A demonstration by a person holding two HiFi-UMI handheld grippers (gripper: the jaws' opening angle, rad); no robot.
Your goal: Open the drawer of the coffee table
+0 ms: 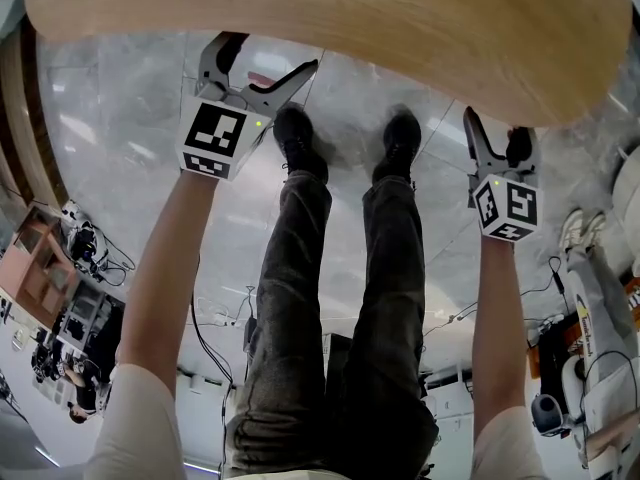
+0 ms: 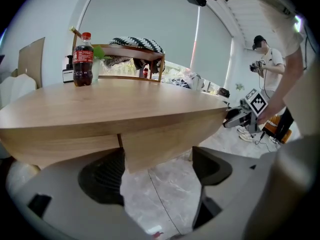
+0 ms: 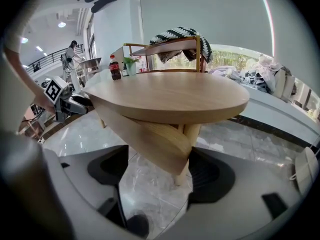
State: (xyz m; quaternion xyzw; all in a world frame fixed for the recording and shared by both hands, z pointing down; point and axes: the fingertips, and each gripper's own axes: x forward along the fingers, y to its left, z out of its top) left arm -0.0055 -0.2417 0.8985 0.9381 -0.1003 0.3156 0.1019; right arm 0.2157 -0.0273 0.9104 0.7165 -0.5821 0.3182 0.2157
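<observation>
The round wooden coffee table [image 1: 330,28] fills the top of the head view. Below its top runs a curved wooden drawer front [image 2: 160,144], with a vertical seam at its left end; the same drawer front [image 3: 150,134] shows in the right gripper view. My left gripper [image 1: 265,63] is open at the table's near edge, and the front's lower corner stands between its jaws [image 2: 157,174] without touching them. My right gripper [image 1: 497,138] is also open, just short of the edge at the right. It holds nothing [image 3: 160,174], and the front and a table leg [image 3: 185,149] stand ahead of it.
A cola bottle [image 2: 82,59] and a small plant stand on the table's far side. A wooden shelf with a striped cloth [image 3: 180,36] is behind the table. My own legs and shoes [image 1: 345,148] are on the marble floor between the grippers. Another person [image 2: 265,59] stands at a distance.
</observation>
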